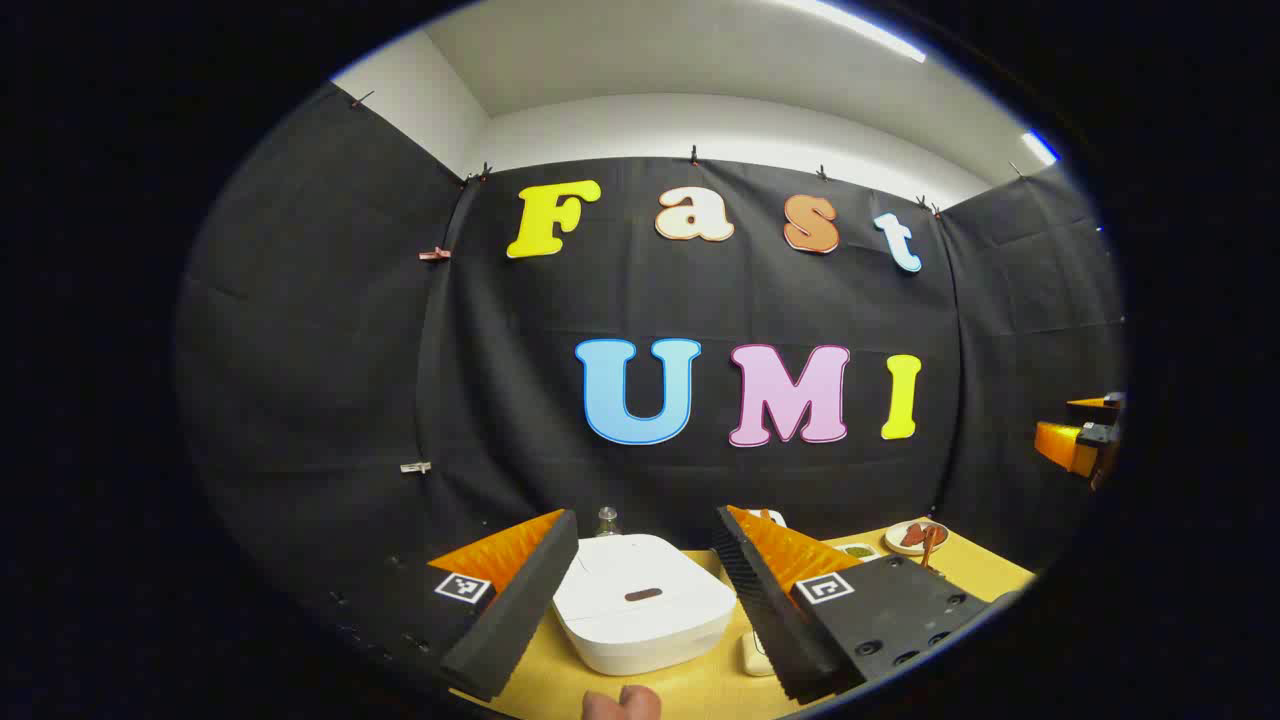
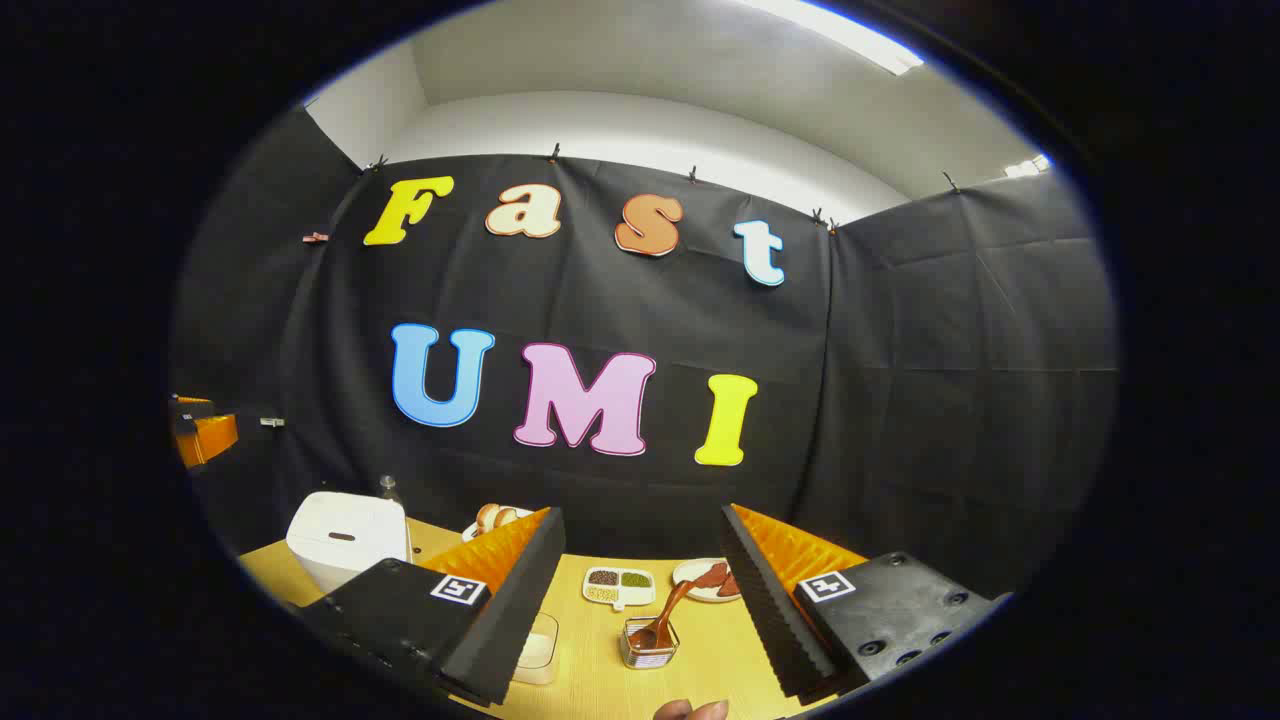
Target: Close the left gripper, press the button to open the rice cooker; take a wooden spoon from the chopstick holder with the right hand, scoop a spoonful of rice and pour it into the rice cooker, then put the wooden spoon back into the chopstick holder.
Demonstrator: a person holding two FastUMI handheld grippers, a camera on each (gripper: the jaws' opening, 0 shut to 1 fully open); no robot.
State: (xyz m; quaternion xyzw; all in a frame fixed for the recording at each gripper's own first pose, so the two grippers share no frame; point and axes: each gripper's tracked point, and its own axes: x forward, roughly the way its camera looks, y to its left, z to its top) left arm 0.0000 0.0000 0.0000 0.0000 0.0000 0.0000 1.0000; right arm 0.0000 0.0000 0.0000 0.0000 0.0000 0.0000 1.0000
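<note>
The white rice cooker (image 1: 640, 600) sits lid down on the yellow table (image 1: 700, 690), its dark button (image 1: 642, 594) facing me. My left gripper (image 1: 647, 515) hangs open just above and before it, a finger on each side. In the right gripper view the cooker (image 2: 345, 540) stands at the far left. My right gripper (image 2: 642, 512) is open over the table. Below it, a wooden spoon (image 2: 665, 612) leans in a small clear holder (image 2: 648, 645). The spoon's handle (image 1: 930, 545) also shows far right in the left gripper view.
A divided dish of grains (image 2: 618, 585), a plate of reddish food (image 2: 705, 580) and a plate of bread (image 2: 495, 518) lie behind the holder. A clear tub (image 2: 535, 645) stands left of it. A small bottle (image 1: 607, 520) stands behind the cooker. A hand (image 1: 620, 703) shows at the bottom edge.
</note>
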